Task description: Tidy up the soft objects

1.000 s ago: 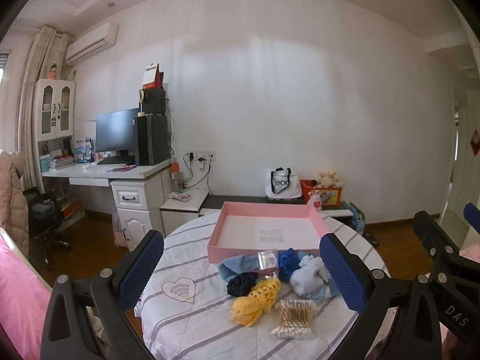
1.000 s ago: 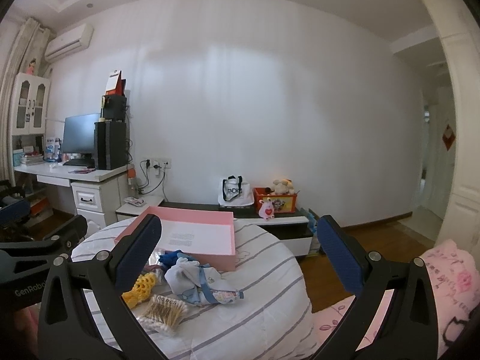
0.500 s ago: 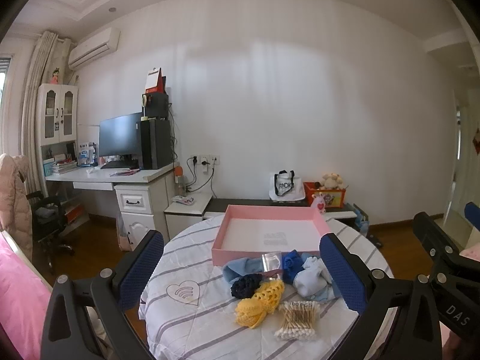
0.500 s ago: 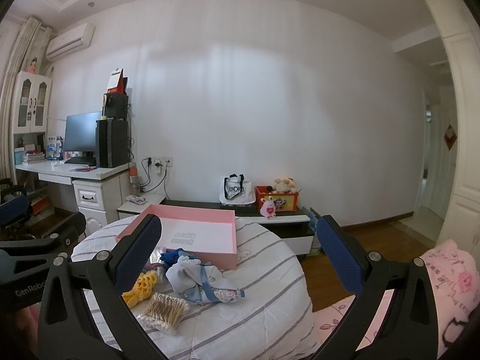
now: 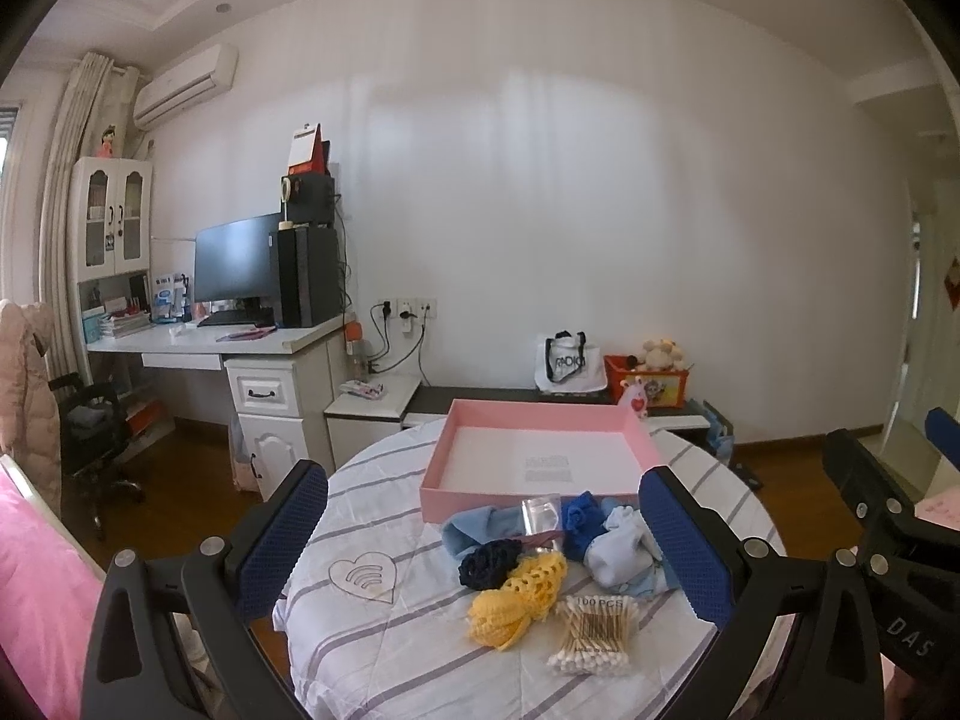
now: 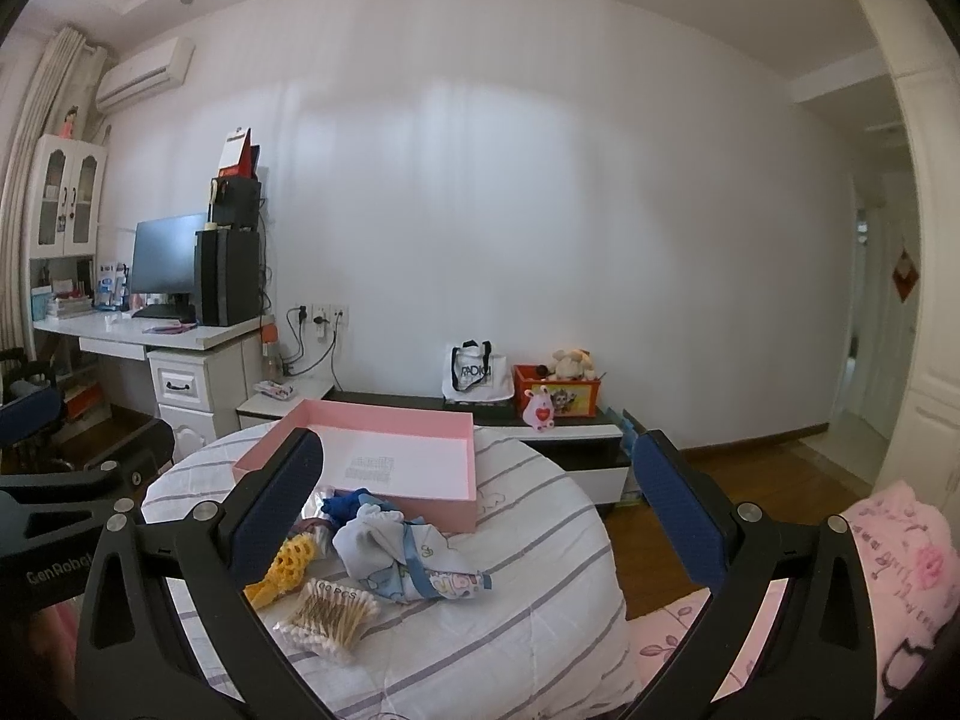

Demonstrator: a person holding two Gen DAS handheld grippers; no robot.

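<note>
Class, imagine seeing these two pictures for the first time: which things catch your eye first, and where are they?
The open pink box on the round striped tablecloth stands out first. Just in front of it lies a small heap: a yellow crocheted piece, a navy scrunchie, pale blue baby clothes and a cotton swab packet. Both grippers' blue-padded fingers frame it, open.

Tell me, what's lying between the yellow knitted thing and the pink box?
In the left wrist view, a dark navy scrunchie, a small clear plastic bag and a light blue cloth lie between the yellow knitted thing and the pink box.
</note>
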